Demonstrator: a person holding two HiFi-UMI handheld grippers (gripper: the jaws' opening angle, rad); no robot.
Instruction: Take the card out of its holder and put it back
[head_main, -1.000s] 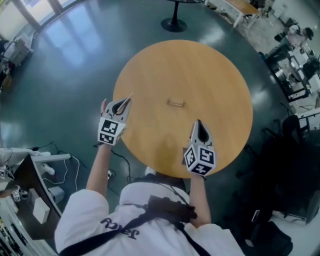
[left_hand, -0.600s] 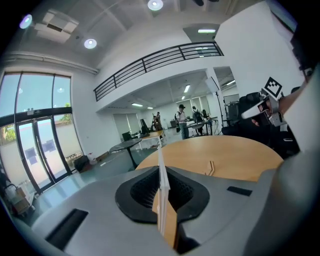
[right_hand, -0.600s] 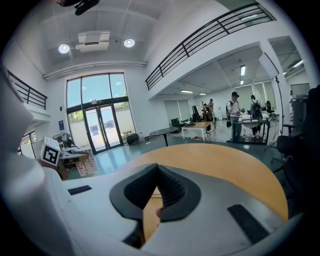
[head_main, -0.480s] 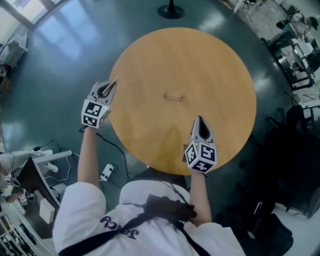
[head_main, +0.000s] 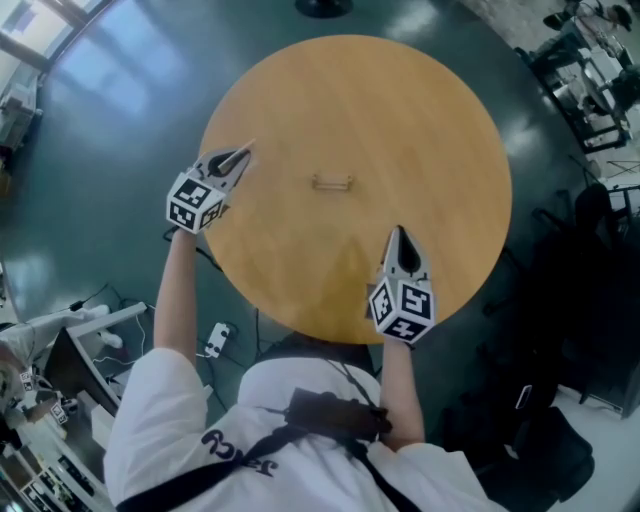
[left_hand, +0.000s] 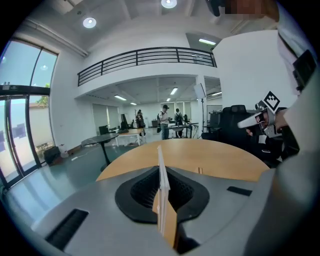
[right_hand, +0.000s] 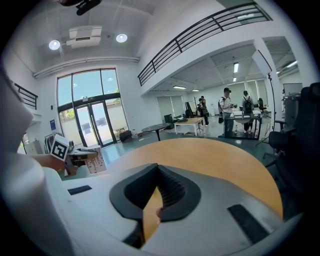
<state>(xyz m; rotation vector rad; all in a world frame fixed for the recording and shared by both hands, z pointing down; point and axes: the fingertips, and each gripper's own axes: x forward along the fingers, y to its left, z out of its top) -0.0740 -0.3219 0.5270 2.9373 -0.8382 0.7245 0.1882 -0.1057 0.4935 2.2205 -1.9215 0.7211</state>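
Wooden and round, the desk (head_main: 420, 120) carries a single thing: the card holder (head_main: 332, 183), small and pale, near its middle. Its long axis runs side to side across the person. The card cannot be told apart from the holder at this size; I judge it is inside.

The left gripper (head_main: 243, 154) hangs at the desk's left edge, aimed inward, with the holder ahead and to its right. Its fingers (left_hand: 142, 190) are closed; a thin pale strip shows along their seam, and whether it is more than the finger edges I cannot tell. The right gripper (head_main: 399, 232) hovers over the near part of the desk, its fingers (right_hand: 172, 192) closed on nothing, with the holder ahead and to its left.

Neither gripper is clearly nearer. Bare wood surrounds the holder, so there is room on every side.
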